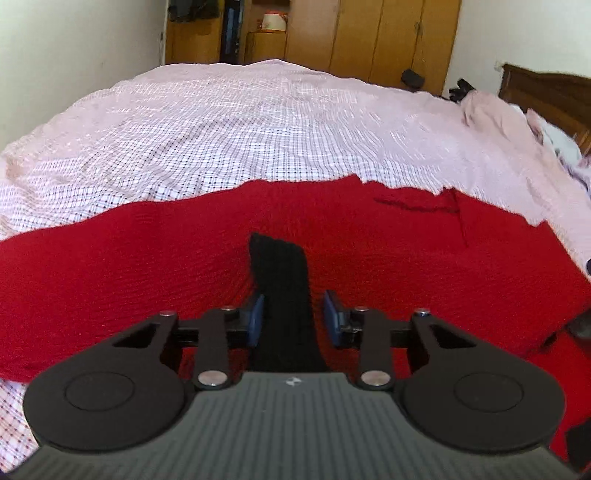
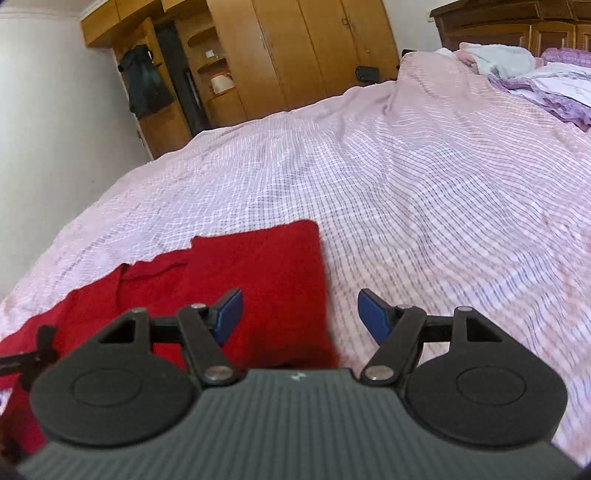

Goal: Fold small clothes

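Note:
A red knitted garment lies spread flat on the checked pink bed cover. A black knitted piece lies on the red one, running between my left gripper's blue pads. Those jaws stand apart, one on each side of the black piece, with a gap on the right side. In the right wrist view the red garment shows its right edge and a folded corner. My right gripper is wide open and empty, over that right edge.
The bed cover stretches far ahead and to the right. Crumpled pink and purple bedding lies by the dark wooden headboard. Wooden wardrobes line the far wall.

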Demonstrator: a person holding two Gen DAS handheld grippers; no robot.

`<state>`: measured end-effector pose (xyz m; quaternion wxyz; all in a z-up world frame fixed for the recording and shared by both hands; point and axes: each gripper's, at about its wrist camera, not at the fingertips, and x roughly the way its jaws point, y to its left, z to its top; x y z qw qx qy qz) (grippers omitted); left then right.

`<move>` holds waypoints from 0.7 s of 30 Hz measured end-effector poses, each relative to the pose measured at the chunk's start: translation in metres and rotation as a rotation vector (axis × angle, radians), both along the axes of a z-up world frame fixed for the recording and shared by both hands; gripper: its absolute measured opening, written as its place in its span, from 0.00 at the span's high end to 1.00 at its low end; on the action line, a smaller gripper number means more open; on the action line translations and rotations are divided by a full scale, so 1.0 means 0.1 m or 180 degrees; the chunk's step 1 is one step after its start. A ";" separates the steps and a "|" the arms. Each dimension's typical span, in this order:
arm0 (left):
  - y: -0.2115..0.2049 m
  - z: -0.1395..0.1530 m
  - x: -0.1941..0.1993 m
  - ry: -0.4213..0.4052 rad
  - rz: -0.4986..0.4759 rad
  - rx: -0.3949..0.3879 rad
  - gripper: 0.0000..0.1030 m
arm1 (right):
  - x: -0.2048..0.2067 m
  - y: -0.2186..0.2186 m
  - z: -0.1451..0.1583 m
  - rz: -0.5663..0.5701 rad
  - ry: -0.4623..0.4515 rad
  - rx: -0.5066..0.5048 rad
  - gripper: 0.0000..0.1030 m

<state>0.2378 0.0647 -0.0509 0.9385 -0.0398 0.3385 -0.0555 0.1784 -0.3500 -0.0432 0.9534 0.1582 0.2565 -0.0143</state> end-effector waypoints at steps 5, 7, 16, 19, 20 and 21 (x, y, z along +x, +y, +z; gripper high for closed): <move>-0.04 -0.04 0.13 0.0061 0.0129 0.0011 0.57 | 0.33 -0.02 -0.10 0.0075 0.0132 -0.0026 0.31; -0.03 -0.04 0.18 0.0107 0.0202 -0.0027 0.55 | 0.48 -0.04 -0.16 0.0166 0.0224 0.0086 0.31; -0.14 0.07 0.13 -0.0152 0.0062 0.0105 0.84 | 0.67 -0.02 -0.29 0.0359 0.0122 0.0333 0.32; -0.22 0.21 0.10 -0.0424 0.0029 0.0237 0.84 | 0.67 -0.04 -0.26 0.0322 0.0029 0.0281 0.81; -0.24 0.26 0.10 -0.0522 0.0030 0.0270 0.84 | 0.65 -0.06 -0.24 0.0304 -0.0073 0.0308 0.82; -0.25 0.30 0.10 -0.0607 0.0029 0.0287 0.84 | 0.61 -0.09 -0.22 0.0253 -0.0197 0.0344 0.83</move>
